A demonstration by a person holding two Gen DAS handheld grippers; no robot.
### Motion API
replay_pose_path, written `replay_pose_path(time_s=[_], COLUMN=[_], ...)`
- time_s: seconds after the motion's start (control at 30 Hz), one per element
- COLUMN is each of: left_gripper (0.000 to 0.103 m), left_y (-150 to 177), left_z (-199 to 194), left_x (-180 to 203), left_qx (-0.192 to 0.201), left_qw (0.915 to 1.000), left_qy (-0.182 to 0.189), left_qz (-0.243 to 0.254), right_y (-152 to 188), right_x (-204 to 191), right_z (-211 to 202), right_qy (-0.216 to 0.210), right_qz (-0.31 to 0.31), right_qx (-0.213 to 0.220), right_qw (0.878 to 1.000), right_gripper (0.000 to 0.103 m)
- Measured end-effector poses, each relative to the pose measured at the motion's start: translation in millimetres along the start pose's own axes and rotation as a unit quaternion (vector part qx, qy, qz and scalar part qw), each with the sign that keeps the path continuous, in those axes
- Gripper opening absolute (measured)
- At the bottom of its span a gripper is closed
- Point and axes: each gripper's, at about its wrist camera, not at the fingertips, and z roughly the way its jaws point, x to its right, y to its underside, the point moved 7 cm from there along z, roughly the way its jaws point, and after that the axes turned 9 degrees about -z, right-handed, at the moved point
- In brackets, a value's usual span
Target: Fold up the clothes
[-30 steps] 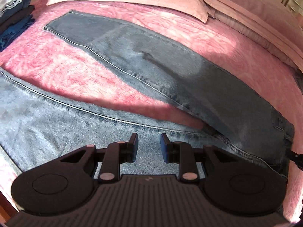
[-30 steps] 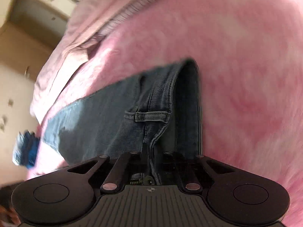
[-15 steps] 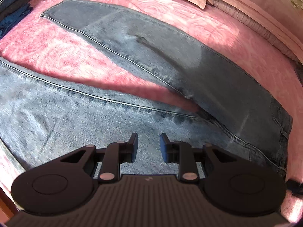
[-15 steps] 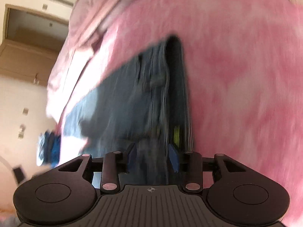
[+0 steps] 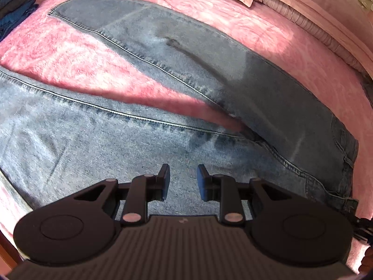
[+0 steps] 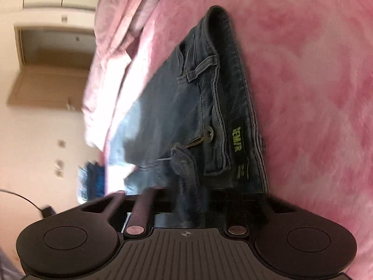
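Right wrist: jeans (image 6: 186, 116) between right tongs (image 6: 186, 200).

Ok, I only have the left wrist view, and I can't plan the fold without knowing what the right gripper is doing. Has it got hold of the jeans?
Observer: Yes. The right gripper has just been closing its jaws, and a bunched fold of the jeans runs down between them.
Operator: Which part of them?
Observer: The waist end, at the fly. The fly button lies just beyond the grip.
Operator: Is the waist lying closed there?
Observer: No, it gapes open. The inner label with green lettering shows.
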Motion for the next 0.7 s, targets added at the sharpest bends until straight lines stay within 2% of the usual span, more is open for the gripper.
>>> replay_pose_path(time_s=[0.13,0.23,0.3,0.4,0.57,0.67,0.7], left_gripper=[0.023,0.023,0.023,0.023,0.023,0.023,0.023], left_y=[2,2,5,11,21,25,26], left_z=[-2,1,5,9,11,11,13], left_x=[-1,-2,-3,-7,-18,-19,-17], left_qx=[0.001,0.001,-0.003,-0.011,-0.024,-0.027,-0.027], left_qw=[1.0,0.9999,0.9997,0.999,0.9984,0.9984,0.9982], left_qy=[-0.002,-0.008,-0.019,-0.029,-0.042,-0.039,-0.041], left_qz=[0.005,0.007,0.016,0.032,0.031,0.03,0.035], right_y=[-12,-26,-28,-18,-21,-23,-24], right_x=[-27,-48,-36,0,-4,-12,-15], right_z=[-10,-22,-24,-6,-4,-15,-21], right_qy=[0.064,0.086,0.114,0.135,0.143,0.147,0.143], right_qz=[-0.067,-0.096,-0.082,-0.022,-0.041,-0.033,-0.032], right_qx=[0.013,0.049,0.061,0.04,0.019,0.039,0.055], right_qw=[0.996,0.99,0.988,0.99,0.989,0.988,0.988], right_gripper=[0.003,0.003,0.002,0.002,0.004,0.027,0.039])
